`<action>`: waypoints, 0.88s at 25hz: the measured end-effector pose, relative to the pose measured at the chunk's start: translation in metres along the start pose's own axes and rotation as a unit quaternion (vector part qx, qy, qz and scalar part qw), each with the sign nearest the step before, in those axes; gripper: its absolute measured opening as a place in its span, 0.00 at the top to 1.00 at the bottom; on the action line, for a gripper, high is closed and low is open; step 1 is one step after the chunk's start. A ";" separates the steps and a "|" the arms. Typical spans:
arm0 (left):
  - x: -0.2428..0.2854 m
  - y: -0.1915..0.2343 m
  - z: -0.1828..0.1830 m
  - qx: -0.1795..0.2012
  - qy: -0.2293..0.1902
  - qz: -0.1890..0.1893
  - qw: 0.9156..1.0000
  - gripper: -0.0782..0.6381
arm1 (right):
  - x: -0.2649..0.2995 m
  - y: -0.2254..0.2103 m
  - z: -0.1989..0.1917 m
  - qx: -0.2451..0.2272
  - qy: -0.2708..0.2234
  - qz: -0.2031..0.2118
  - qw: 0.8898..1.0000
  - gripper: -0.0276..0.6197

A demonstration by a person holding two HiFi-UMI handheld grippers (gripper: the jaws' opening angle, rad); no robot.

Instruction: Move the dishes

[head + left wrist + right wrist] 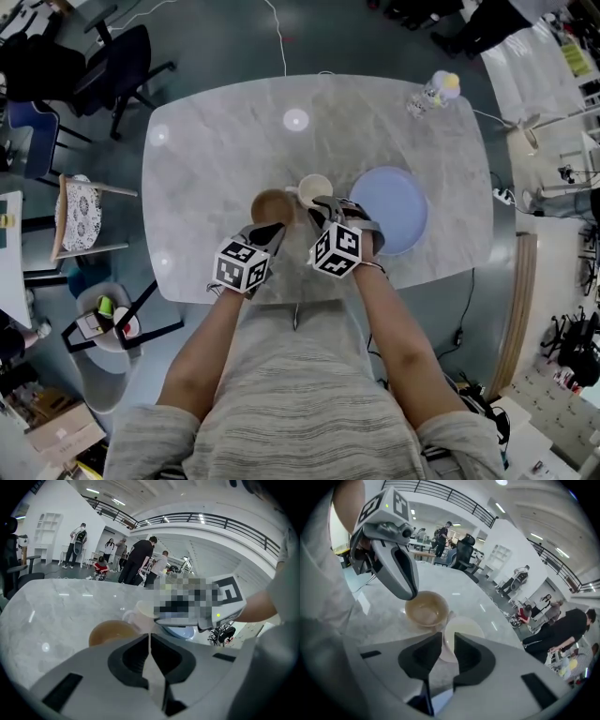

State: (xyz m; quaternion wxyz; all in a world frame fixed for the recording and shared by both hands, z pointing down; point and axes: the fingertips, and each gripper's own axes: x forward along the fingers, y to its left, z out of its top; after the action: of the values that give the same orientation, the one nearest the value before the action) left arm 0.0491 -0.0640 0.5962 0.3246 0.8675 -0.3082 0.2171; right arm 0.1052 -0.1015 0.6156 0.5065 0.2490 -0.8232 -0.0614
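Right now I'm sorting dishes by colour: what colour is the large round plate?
Pale blue; the large round plate shows best in the head view.

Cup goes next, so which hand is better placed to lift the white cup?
Right. The right gripper has the rim of the white cup between its jaws, while the left gripper is shut and sits by the brown bowl.

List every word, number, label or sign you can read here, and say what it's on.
No text can be read.
Left black-and-white marker cube and right one: square patterns only, no words.
Clear plastic bottle with yellow cap: label too small to read.
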 end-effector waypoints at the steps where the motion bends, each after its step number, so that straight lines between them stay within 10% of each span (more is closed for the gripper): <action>1: 0.000 -0.001 -0.002 -0.001 0.000 0.000 1.000 0.85 | 0.002 0.001 -0.002 -0.011 0.009 0.004 1.000 0.81; 22: 0.009 -0.026 -0.009 -0.011 -0.005 0.007 1.000 0.85 | -0.017 0.035 -0.025 -0.118 0.034 0.073 0.990 0.89</action>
State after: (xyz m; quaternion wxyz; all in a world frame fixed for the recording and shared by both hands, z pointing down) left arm 0.0717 -0.0457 0.5962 0.3311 0.8627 -0.3184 0.2116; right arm 0.1210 -0.0589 0.6260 0.5634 0.1285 -0.8084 -0.1125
